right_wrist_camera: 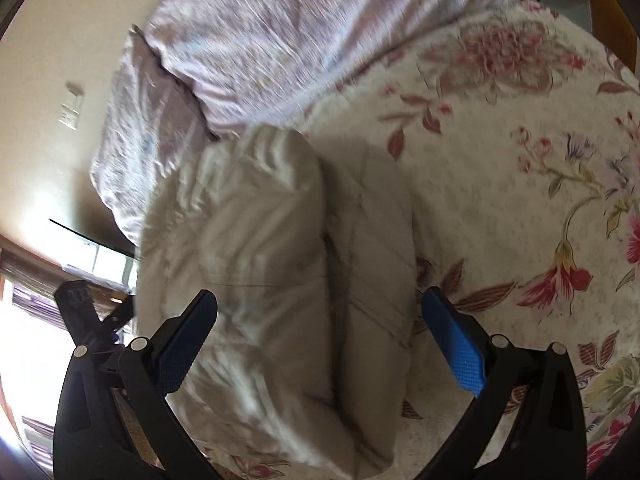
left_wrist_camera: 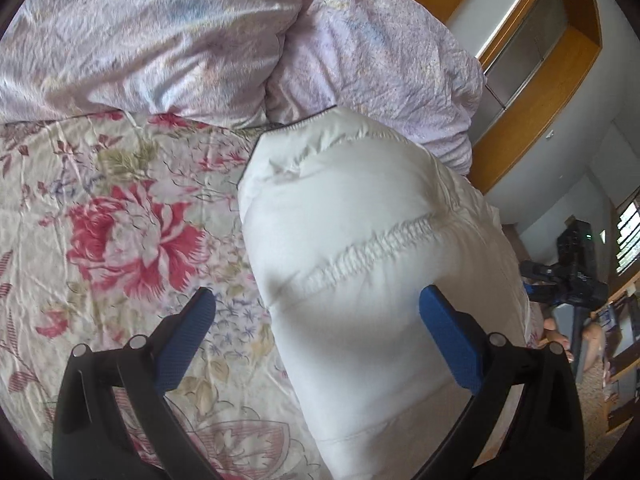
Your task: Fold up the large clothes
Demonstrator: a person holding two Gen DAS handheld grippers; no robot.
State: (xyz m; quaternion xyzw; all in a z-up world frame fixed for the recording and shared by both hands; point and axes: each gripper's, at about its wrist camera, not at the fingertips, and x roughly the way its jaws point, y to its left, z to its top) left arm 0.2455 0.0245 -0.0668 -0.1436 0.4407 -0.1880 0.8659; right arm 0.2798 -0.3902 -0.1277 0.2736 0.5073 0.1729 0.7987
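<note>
A white puffy quilted garment (left_wrist_camera: 360, 240) lies folded into a long bundle on the floral bedsheet (left_wrist_camera: 100, 220). My left gripper (left_wrist_camera: 316, 300) is open and empty, hovering above the garment's left part. In the right wrist view the same garment (right_wrist_camera: 272, 240) lies folded in two thick layers with a crease between them. My right gripper (right_wrist_camera: 320, 300) is open and empty above it. The other gripper (left_wrist_camera: 568, 280) shows at the right edge of the left wrist view, and again in the right wrist view (right_wrist_camera: 92, 320) at the left.
A crumpled lilac duvet (left_wrist_camera: 180, 40) lies at the head of the bed, also in the right wrist view (right_wrist_camera: 300, 32). A wooden headboard or shelf (left_wrist_camera: 540, 92) stands to the right. The bed edge falls away right of the garment. A wall (right_wrist_camera: 60, 60) is at left.
</note>
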